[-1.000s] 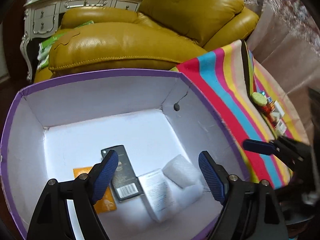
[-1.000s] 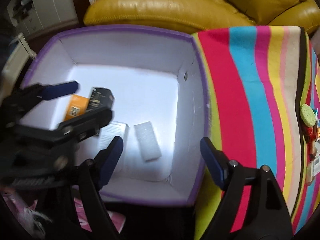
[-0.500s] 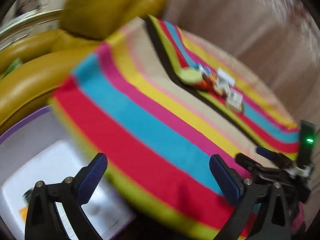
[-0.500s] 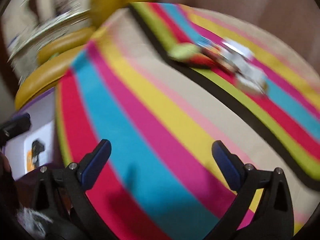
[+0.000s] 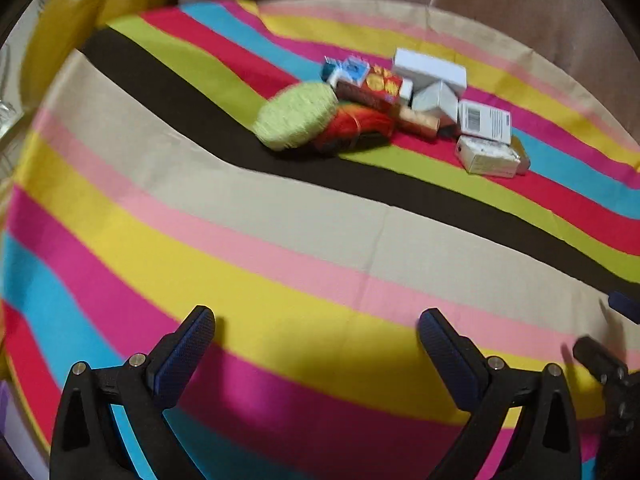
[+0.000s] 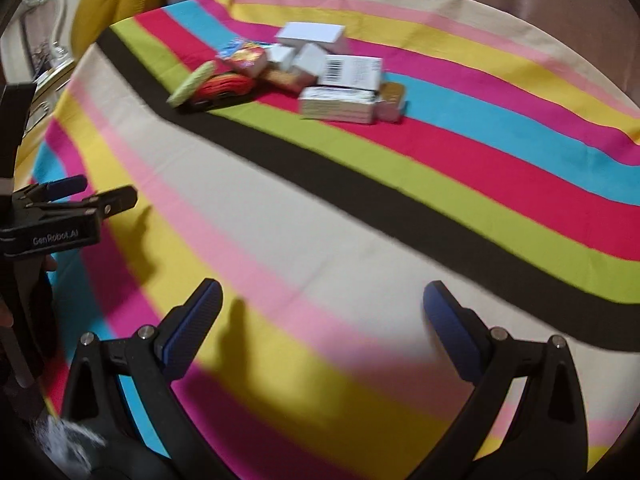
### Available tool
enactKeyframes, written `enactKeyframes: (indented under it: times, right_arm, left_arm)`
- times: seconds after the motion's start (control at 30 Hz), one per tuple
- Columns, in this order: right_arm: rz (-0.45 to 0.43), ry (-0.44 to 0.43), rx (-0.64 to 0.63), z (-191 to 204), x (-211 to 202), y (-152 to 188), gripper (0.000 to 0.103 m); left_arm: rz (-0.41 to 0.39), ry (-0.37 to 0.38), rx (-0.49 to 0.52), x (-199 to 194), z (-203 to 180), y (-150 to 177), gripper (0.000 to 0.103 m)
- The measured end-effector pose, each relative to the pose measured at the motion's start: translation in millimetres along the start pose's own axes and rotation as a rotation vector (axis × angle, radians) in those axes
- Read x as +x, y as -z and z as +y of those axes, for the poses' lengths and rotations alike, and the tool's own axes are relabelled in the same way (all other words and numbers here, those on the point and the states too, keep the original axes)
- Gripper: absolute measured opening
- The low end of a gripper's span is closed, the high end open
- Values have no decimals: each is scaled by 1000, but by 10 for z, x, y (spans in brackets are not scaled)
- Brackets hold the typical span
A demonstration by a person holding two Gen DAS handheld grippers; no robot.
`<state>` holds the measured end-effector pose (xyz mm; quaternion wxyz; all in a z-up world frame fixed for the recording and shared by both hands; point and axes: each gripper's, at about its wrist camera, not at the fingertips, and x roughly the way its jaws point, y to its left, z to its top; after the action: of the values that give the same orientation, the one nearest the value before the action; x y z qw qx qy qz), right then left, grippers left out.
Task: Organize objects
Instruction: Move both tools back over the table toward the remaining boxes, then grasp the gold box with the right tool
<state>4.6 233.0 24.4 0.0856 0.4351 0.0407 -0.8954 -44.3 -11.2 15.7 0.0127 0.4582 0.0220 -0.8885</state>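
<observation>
- Striped cloth (image 5: 280, 240) in many colours covers the table, and we take its black stripe (image 5: 160, 92) as our landmark; the pile of small objects (image 5: 400, 100) lies on the far side of that stripe, its nearest pieces touching it.
- We see the left gripper (image 5: 316, 340) with its jaws spread as wide as they go, nothing between the blue pads (image 5: 184, 356); it hangs over the yellow and magenta stripes, well on the near side of the black stripe and well apart from the pile.
- We see the right gripper (image 6: 322, 316) equally wide open and empty, over the beige and pink bands just on the near side of the black stripe.
- In the right wrist view the left gripper (image 6: 72, 200) shows at the left edge, also on the near side of the stripe.
- In the pile we count one pale green round pad (image 5: 296, 114), resting on the black stripe, and one red-orange bundle (image 5: 356, 122) touching it.
- Behind these we count one red printed box (image 5: 376, 86) and one blue-and-white packet (image 5: 348, 68).
- We count about four white or grey boxes (image 5: 430, 66), one with a barcode (image 5: 484, 120); blur keeps us from an exact tally.
- Yellow leather of a sofa (image 5: 80, 12) shows beyond the stripe's far left end.
</observation>
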Motion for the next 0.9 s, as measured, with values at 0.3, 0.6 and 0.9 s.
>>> enactKeyframes:
  times: [0.3, 0.6, 0.9]
  right_arm:
    - [-76, 58, 143, -510, 362, -606, 101]
    - [-101, 106, 287, -827, 908, -1296, 88]
    - [-89, 141, 207, -652, 1091, -1496, 87]
  left_arm:
    - [-4, -11, 15, 26, -6, 23, 103]
    - [-4, -14, 12, 26, -36, 19, 103]
    - [-3, -15, 10, 16, -47, 19, 103]
